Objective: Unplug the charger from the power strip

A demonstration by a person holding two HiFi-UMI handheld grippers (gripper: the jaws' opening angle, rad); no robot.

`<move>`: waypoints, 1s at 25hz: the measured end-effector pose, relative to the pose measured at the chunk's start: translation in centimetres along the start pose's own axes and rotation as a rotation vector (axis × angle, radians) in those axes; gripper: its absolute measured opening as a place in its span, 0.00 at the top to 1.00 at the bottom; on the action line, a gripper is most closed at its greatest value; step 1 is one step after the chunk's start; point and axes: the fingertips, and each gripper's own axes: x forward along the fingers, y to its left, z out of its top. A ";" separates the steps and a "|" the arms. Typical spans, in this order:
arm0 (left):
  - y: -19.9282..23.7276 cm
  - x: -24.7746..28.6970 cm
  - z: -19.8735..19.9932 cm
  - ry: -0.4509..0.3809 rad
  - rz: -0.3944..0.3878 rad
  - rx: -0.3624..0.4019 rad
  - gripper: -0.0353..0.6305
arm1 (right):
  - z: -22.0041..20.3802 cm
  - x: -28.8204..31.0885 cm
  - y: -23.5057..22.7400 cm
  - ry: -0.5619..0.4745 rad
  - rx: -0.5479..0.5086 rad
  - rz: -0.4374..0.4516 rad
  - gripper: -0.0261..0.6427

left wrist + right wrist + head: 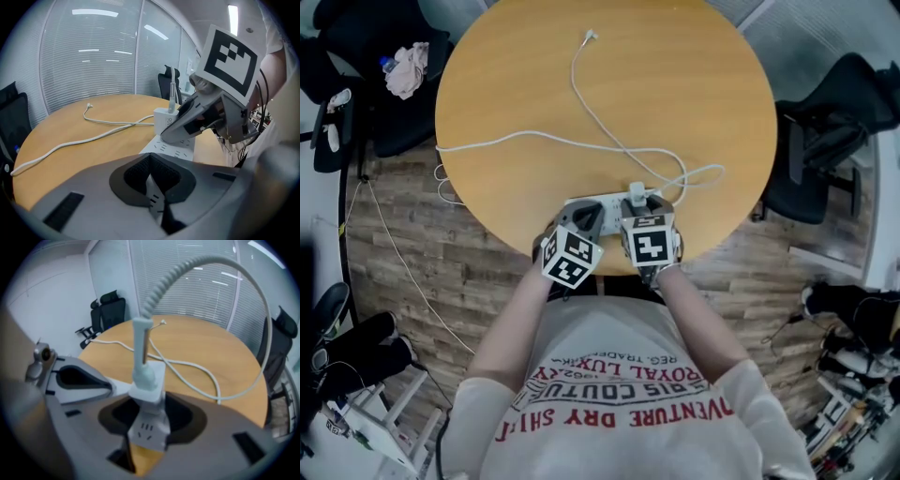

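Charger [151, 380]: judged light, rigid, smooth; take by body sides, not cable [187, 365].
Right claw [151, 417]: released, astride charger.
Left claw [152, 182]: closed, bearing on power strip [174, 149].

The shirt [619, 412] bears red print, upside down in the head view and partly folded away: "ROYAL LUX…", "REG. TRADE…", "…BIS COUTU…" and "…VENTURE DRY SHI…". In the left gripper view the white charger [166, 120] carries small grey digits on its side, ending in "06". The black-and-white square markers [229, 58] carry patterns only, no letters.
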 end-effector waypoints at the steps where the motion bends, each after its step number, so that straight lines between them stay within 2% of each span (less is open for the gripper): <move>1: 0.0 0.0 0.0 0.000 0.004 0.005 0.90 | 0.0 0.0 0.0 0.001 -0.001 -0.005 0.68; 7: 0.3 0.1 0.1 -0.001 0.034 0.030 0.90 | 0.1 0.0 0.2 0.023 -0.005 -0.041 0.72; 15: 0.4 0.2 0.0 0.015 0.012 -0.004 0.90 | -0.1 -0.7 0.1 0.021 0.001 -0.050 0.72; 21: 0.5 0.2 -0.1 0.010 0.027 0.012 0.90 | 1.6 -2.6 0.7 -0.035 -0.034 -0.036 0.73; 25: 0.5 0.2 -0.1 0.017 0.006 -0.009 0.90 | 2.1 -3.9 0.8 -0.063 -0.023 -0.001 0.73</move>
